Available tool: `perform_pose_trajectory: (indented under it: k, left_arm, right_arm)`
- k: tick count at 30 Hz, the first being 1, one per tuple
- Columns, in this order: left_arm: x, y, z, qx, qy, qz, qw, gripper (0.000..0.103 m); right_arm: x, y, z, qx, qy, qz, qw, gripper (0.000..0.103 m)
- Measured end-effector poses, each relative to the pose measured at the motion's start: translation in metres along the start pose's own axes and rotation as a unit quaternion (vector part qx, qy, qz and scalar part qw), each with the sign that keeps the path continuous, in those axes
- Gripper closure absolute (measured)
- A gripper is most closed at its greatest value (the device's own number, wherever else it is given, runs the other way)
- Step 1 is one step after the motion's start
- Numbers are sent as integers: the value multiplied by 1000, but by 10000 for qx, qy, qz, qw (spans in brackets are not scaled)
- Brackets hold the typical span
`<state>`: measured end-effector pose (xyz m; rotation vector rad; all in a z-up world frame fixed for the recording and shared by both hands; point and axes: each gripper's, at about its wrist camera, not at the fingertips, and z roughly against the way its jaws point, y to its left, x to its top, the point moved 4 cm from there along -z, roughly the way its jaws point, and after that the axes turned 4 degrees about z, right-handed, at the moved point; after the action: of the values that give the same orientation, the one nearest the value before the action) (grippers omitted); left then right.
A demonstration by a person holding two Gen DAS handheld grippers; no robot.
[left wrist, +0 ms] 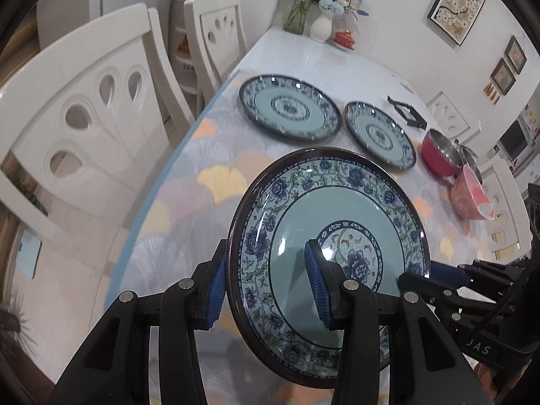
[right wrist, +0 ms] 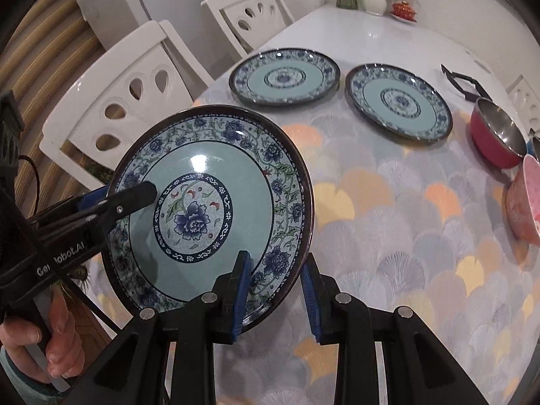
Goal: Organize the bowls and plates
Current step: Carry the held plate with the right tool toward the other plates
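Note:
A teal plate with a blue floral rim (left wrist: 337,222) (right wrist: 209,202) is held tilted above the table by both grippers. My left gripper (left wrist: 266,290) is shut on its left rim; it shows in the right wrist view (right wrist: 111,199) at the plate's left edge. My right gripper (right wrist: 276,297) is shut on the plate's lower right rim, and shows in the left wrist view (left wrist: 422,276). Two matching plates lie flat further back, one to the left (left wrist: 290,106) (right wrist: 285,76) and one to the right (left wrist: 379,133) (right wrist: 400,99). A red bowl (left wrist: 438,155) (right wrist: 496,138) and a pink bowl (left wrist: 470,197) (right wrist: 523,199) sit at the right.
The table has a fan-patterned cloth (right wrist: 388,219). A black stand (left wrist: 406,111) (right wrist: 462,82) lies behind the plates. Vases with flowers (left wrist: 320,23) and a red lidded pot (left wrist: 344,38) stand at the far end. White chairs (left wrist: 98,108) line the left side.

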<state>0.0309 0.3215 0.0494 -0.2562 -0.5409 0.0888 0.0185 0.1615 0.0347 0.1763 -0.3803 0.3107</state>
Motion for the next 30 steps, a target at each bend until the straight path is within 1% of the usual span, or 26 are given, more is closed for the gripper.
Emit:
perform_pose_trajectory:
  k: [9,13,17,24,30]
  left_arm:
    - [-23,-11,-12,29,260,-192,9995,62]
    - [-32,-12,-18,81,386,-262,9989,62]
    - [-37,-8,-22,153,468,-272,9984,62]
    - [-42,6,-26,255,556,-124,9981,62]
    - [-51,11,-30,310,690,-115,9971,62]
  right_arm:
    - [-19,-10,-6,-57,206,-147,9997,74]
    - [-27,-13,-13,-38,375,-216,9991,73]
    - [-34,-11,-20,20,491,-221,9985,73]
    - [-41,2,-30,99,618,-129,9980,73]
    - [-47,2,-42,160,798,-200,9965,73]
